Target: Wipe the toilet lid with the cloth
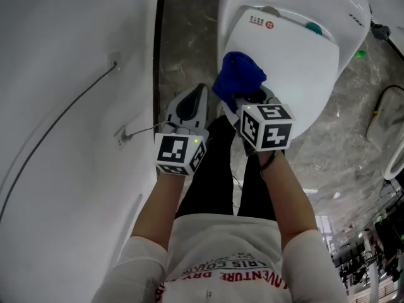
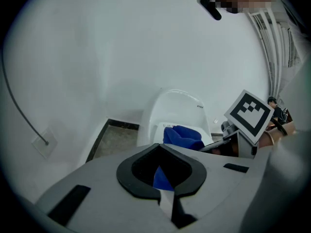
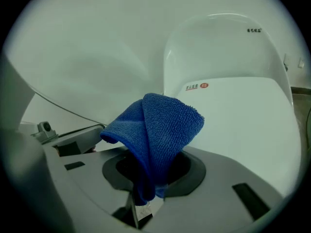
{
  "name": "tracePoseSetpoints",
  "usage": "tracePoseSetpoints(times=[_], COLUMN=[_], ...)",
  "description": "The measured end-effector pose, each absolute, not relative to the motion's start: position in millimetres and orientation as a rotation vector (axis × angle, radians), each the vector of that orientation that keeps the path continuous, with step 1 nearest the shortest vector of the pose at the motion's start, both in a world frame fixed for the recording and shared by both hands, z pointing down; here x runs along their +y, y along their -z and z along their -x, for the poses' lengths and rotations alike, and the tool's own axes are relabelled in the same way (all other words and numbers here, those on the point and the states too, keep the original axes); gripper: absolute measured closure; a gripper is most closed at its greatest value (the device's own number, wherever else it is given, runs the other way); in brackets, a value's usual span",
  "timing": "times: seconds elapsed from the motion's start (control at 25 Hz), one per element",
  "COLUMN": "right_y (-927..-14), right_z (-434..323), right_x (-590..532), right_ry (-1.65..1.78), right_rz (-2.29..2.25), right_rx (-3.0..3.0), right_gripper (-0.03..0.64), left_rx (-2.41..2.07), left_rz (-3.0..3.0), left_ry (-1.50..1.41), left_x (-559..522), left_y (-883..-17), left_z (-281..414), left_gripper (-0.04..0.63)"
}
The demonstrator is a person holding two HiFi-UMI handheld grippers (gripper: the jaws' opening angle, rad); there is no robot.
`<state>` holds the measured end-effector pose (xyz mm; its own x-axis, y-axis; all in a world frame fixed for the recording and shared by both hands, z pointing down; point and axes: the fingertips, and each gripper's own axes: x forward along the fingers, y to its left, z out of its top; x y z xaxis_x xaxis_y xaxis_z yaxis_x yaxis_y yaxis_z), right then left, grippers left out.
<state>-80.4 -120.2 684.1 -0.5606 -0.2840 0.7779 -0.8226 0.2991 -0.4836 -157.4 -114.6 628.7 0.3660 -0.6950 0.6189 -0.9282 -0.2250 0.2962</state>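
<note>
Marble floor (image 1: 189,30), toilet lid (image 1: 290,68), blue cloth (image 3: 155,130) pinched by right gripper (image 3: 146,198) over its edge, left gripper (image 1: 197,98) closed.

Soft, even indoor light is recorded; shadows are faint. Both gripper views are bent at the edges and darkened to black at the corners. The near foreground is slightly blurred (the cloth (image 3: 160,125) is sharp).
</note>
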Motion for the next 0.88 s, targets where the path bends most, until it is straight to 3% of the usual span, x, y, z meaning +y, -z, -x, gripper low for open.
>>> tracePoseSetpoints(times=[0.36, 0.88], right_y=[-731.9, -712.4], right_z=[90.9, -13.5], right_x=[-116.7, -117.0], right_ry=[-1.204, -1.225], right_rz=[-1.006, -1.089], right_rx=[-1.942, -1.968], right_gripper=[0.529, 0.529], left_rx=[-1.372, -1.293], left_rz=[-1.946, -2.032], left_ry=[-0.457, -0.487], left_x=[-93.6, -107.3], left_y=[-668.0, -657.1], left_z=[169.3, 68.4], left_gripper=[0.589, 0.589])
